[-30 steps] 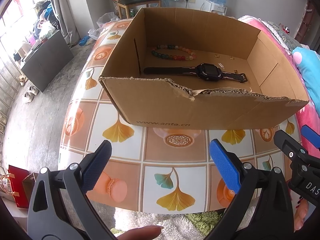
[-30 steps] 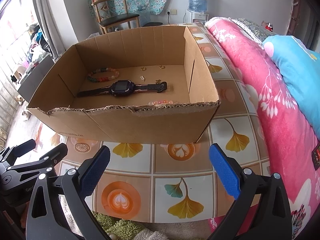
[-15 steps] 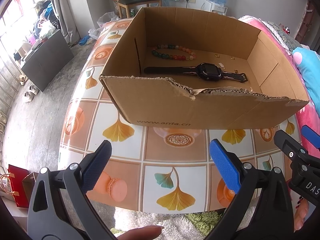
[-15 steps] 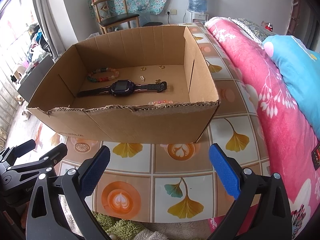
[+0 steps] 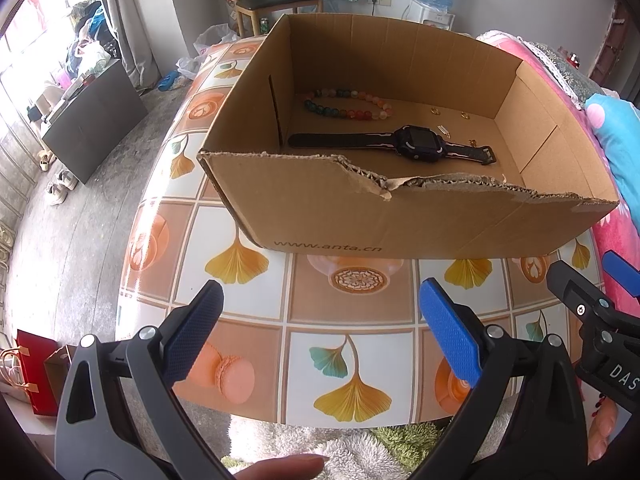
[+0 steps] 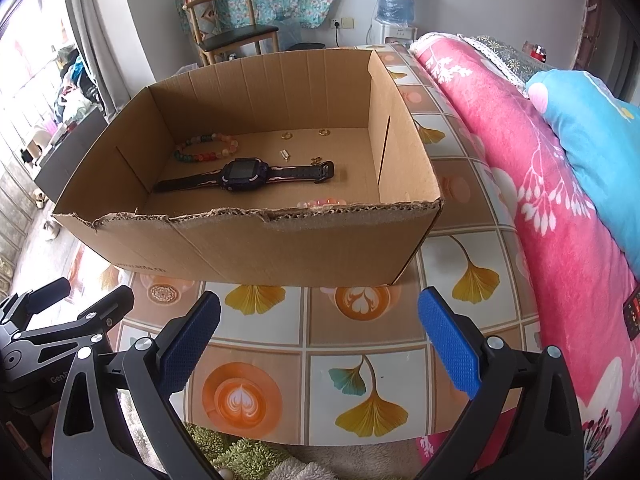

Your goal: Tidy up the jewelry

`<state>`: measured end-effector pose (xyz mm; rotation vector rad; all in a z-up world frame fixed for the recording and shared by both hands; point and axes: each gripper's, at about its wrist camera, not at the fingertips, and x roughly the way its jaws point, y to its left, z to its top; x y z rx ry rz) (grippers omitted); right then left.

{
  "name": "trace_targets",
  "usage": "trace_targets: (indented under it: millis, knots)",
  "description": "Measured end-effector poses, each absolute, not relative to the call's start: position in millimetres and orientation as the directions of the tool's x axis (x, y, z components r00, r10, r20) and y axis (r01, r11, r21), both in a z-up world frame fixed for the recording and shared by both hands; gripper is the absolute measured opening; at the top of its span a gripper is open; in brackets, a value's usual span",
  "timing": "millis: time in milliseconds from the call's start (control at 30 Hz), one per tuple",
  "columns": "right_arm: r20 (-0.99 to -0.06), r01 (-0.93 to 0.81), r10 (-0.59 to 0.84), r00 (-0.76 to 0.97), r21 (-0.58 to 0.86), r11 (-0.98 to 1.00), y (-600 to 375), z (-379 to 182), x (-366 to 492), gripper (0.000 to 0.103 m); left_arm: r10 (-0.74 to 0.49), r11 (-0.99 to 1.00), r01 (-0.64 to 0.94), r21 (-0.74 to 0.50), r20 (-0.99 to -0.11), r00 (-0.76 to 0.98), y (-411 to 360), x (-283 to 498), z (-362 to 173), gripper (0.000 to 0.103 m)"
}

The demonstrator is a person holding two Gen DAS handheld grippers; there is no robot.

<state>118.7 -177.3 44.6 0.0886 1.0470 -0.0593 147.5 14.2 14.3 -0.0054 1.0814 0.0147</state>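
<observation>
- The table (image 5: 352, 304) with the ginkgo-leaf and coffee-cup tile pattern filled most of both views; a pink floral blanket (image 6: 540, 208) ran down the right side of the right wrist view, with a blue pillow (image 6: 592, 136) at upper right.
- The cardboard box (image 5: 360, 216) sat on the table in the middle of both views, open on top, near rim torn and ragged, "www.anta.cn" printed low on its front wall.
- My left gripper (image 5: 320, 332) hung low in the left wrist view, over the table in front of the box, both blue pads spread wide with nothing between them.
- My right gripper (image 6: 318, 336) did the same at the bottom of the right wrist view, jaws wide apart and empty, short of the box.
- A fingertip (image 5: 276, 466) poked in at the bottom edge of the left view.
- The dark watch (image 6: 244, 172) lay flat on the box floor, strap stretched out left to right, around the centre.
- The multicolour bead bracelet (image 6: 206, 150) lay just behind the watch, toward the left rear of the box.
- A pink bead bracelet (image 6: 322, 202) peeked over the torn front rim, right of centre; mostly hidden.
- Two small gold earrings (image 6: 287, 135) (image 6: 324, 132) lay near the back wall, and a tiny silver piece (image 6: 285, 155) sat just behind the watch strap. Too small to say more.
</observation>
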Motion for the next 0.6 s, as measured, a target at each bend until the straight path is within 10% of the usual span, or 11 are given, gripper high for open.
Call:
trace_targets:
  millis: [600]
  knots:
    - [-0.874,0.101,-0.019,0.486,0.034,0.994,-178.1,39.6,120.8,0.096,0.001,1.000,-0.007,-0.003,-0.886,0.464,14.5,151.0,11.7,0.095]
